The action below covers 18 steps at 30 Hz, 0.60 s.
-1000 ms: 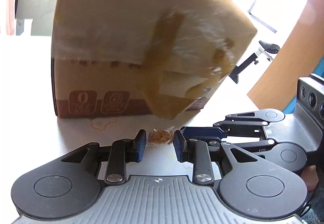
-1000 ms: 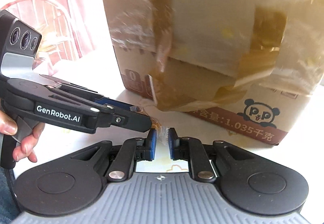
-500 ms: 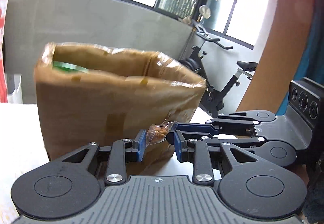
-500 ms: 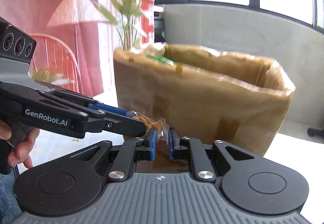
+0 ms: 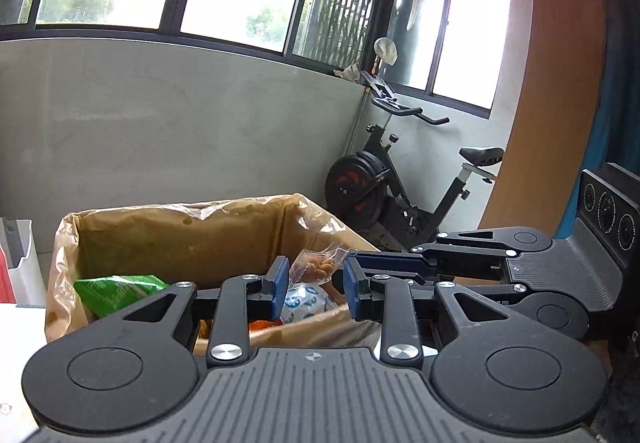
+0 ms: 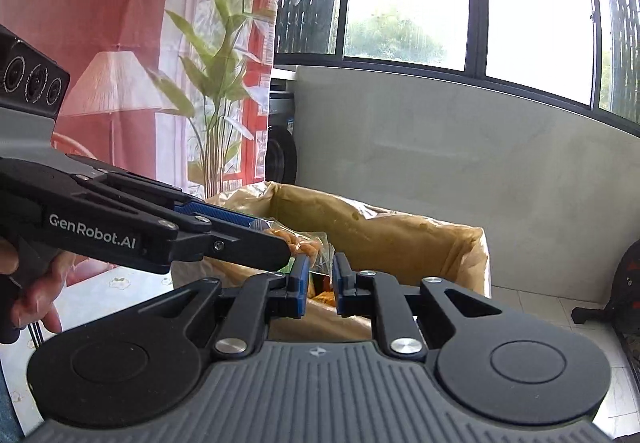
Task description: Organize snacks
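We held a small clear packet of orange-brown snacks (image 5: 316,266) between our two tools, above the open cardboard box (image 5: 180,239). In the left wrist view, the left hand-held gripper (image 5: 314,285) had its blue pads closed on the packet's lower left edge, with the crinkled film and the snack pieces standing just above and between the fingertips. The right hand-held gripper (image 5: 352,263) came in from the right side of that view, its blue-lined fingers reaching level to the packet's right edge and pinching it there.

In the right wrist view, the same packet (image 6: 308,243) sat just above the right hand-held gripper (image 6: 320,279), whose narrow jaws were clamped on the clear film hanging from the packet's lower edge. The left hand-held gripper (image 6: 280,247) crossed in from the left, marked "GenRobot.AI", its tip closed over the packet's left end. Our left hand (image 6: 32,299) wrapped the handle at the lower left edge.

The box, lined with clear plastic film, stood directly below and behind the packet. Inside it we saw a green snack bag (image 5: 116,291) at the left, a white and blue wrapper (image 5: 304,303) right under the packet, and some orange packaging (image 6: 320,293) below the pads. The box rested on a pale surface (image 6: 120,287) printed with small flowers. An exercise bike (image 5: 404,183) stood beyond the box by the grey wall, and a leafy plant (image 6: 216,75) stood at the red-curtained window.
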{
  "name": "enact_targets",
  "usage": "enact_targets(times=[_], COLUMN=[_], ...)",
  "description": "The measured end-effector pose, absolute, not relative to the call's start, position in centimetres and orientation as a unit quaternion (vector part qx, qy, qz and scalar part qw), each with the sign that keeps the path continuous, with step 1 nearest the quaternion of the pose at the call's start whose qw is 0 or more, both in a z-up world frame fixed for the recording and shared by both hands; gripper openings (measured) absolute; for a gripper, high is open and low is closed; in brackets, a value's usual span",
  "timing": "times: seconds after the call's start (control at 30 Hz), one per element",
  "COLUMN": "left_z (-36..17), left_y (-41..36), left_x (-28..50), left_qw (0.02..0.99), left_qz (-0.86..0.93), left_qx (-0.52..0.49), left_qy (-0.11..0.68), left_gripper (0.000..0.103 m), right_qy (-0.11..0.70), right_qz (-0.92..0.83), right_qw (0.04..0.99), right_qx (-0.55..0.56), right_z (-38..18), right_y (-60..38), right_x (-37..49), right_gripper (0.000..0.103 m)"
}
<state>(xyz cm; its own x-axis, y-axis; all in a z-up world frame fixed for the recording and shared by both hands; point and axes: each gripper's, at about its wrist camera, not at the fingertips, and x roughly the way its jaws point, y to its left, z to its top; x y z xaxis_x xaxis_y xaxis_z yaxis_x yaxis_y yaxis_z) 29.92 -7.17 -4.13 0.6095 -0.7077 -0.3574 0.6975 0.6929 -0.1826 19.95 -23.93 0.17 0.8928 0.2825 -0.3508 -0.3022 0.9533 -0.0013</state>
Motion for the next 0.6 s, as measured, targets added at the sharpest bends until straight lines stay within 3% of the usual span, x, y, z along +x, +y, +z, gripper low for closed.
enact_targets(times=[0.27, 0.37, 0.43, 0.53, 0.6], left_z=[-4.5, -4.9, -4.7, -4.1, -3.4], left_y=[-8.5, -8.6, -8.2, -7.5, -6.9], left_x=[33.8, 35.0, 34.8, 34.1, 33.6], left_qw=[0.905, 0.912, 0.915, 0.927, 0.932], left_qz=[-0.336, -0.302, -0.291, -0.267, -0.254], left_qx=[-0.018, -0.018, -0.019, -0.011, -0.014], left_qy=[0.259, 0.279, 0.278, 0.263, 0.259], left_gripper=[0.034, 0.049, 0.067, 0.083, 0.088], right_qy=[0.220, 0.258, 0.277, 0.281, 0.282], right_qz=[0.142, 0.139, 0.136, 0.119, 0.109], right_qw=[0.964, 0.955, 0.950, 0.951, 0.952], right_qx=[-0.056, -0.046, -0.057, -0.058, -0.036], right_z=[-0.6, -1.3, -1.6, -1.3, -0.9], right_y=[-23.7, -23.9, -23.9, -24.4, -25.1], right_x=[25.5, 27.1, 27.7, 27.4, 27.0], right_gripper=[0.017, 0.017, 0.020, 0.049, 0.076])
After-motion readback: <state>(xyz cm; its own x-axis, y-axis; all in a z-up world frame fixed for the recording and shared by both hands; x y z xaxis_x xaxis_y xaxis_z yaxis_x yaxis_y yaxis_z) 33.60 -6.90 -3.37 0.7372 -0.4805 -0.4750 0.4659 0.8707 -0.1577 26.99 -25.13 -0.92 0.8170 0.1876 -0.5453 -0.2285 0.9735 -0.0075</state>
